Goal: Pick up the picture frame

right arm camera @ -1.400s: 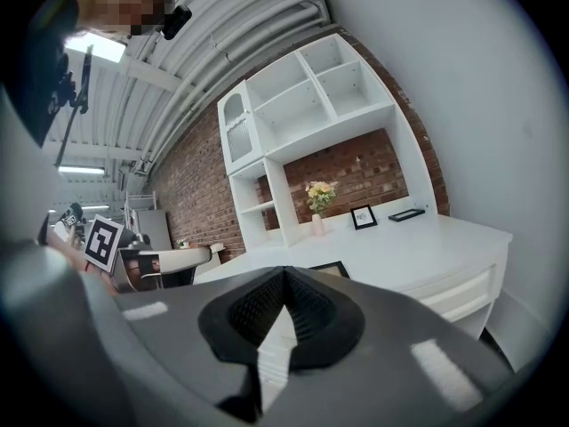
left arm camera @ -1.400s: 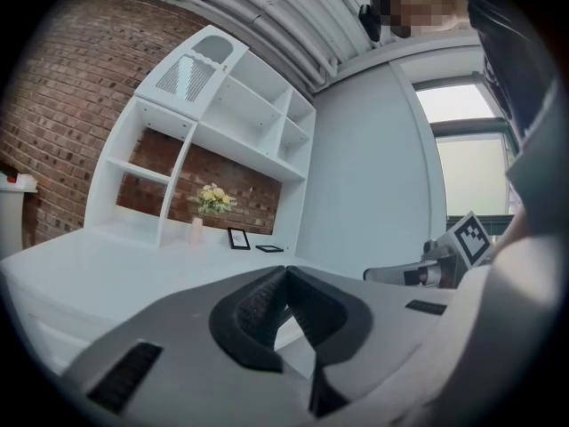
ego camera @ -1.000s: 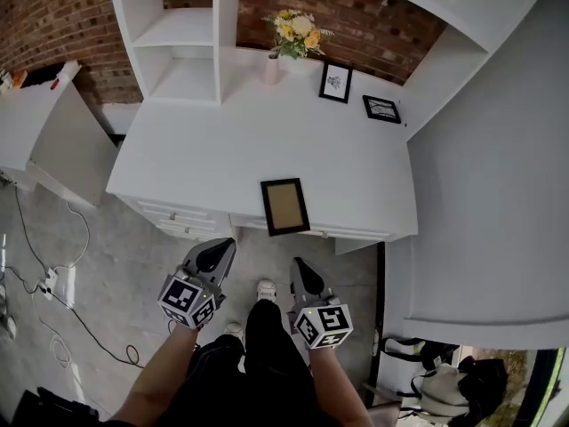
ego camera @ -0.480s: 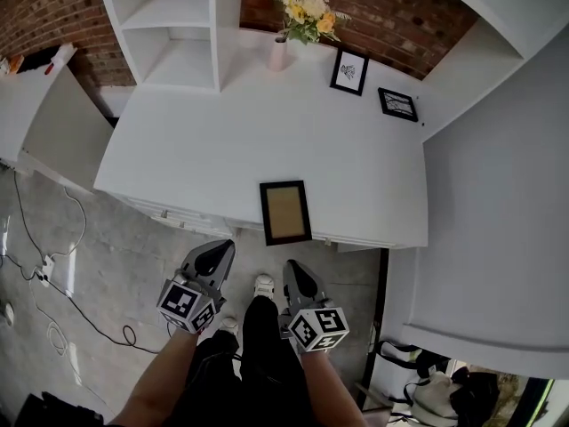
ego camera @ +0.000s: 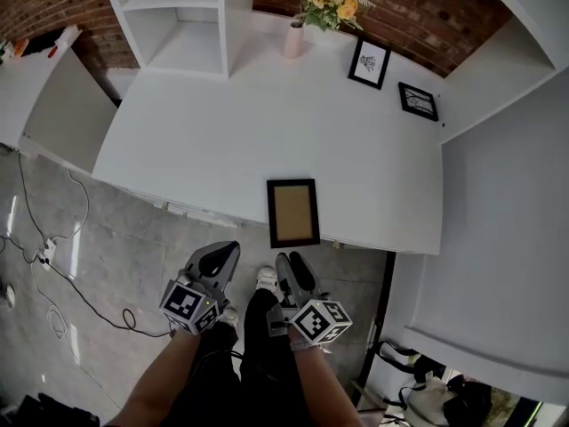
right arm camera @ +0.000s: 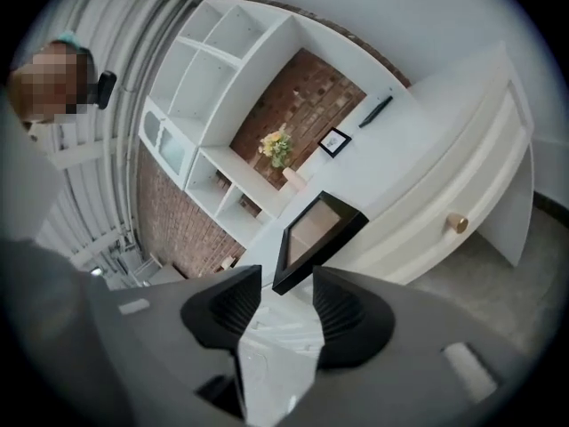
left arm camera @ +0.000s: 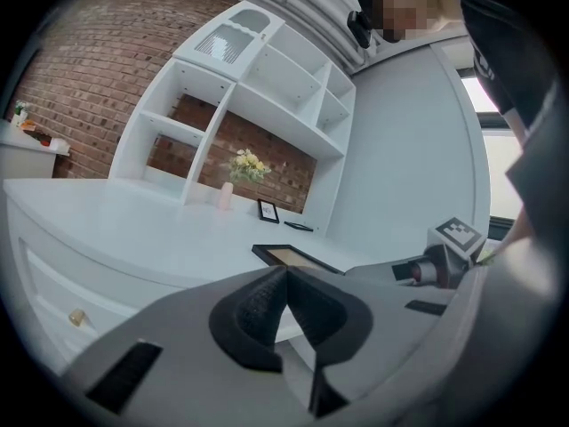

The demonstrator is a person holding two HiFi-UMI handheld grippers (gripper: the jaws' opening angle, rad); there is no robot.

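Right gripper (right arm camera: 286, 283): ribbed black jaws opening, nothing between them. Left gripper (left arm camera: 284, 278): jaws clenched together, empty. Picture frame (ego camera: 292, 213), a black rectangle with a tan panel, lay flat at the smooth white counter's (ego camera: 204, 132) near edge, ahead of both jaws and untouched.

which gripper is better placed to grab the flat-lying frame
Likely right. The right gripper sits just short of the near edge of the frame, its jaws opening with nothing between them, the frame lined up with their gap. The left gripper is shut and further aside.

Black picture frame (ego camera: 292, 213), flat, desk's front edge
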